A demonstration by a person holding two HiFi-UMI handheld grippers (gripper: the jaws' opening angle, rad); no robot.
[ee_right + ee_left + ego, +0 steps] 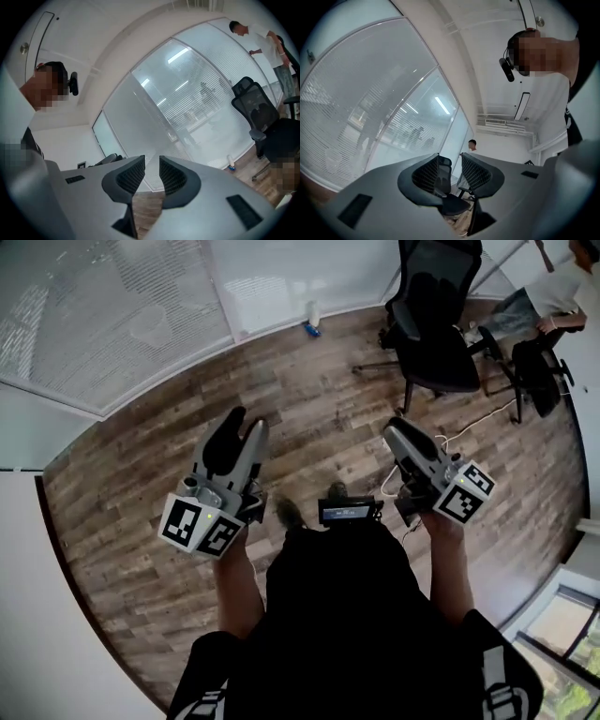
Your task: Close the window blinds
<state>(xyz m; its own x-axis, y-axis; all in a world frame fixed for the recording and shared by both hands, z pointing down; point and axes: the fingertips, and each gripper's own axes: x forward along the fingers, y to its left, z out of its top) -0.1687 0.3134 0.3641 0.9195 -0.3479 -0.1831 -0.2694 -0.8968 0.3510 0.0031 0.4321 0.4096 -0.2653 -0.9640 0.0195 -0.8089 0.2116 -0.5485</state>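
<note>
The blinds (103, 315) fill the head view's upper left, their slats running lengthwise along the glass wall. The left gripper (239, 427) and right gripper (398, 435) hang well apart from them, jaws narrowly parted and empty (an office chair (447, 187) shows beyond the left gripper's jaws, only floor and blinds beyond the right's).

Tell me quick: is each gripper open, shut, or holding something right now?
The grey left gripper: open, nothing between its jaws.
The grey right gripper: open, nothing between its jaws.
</note>
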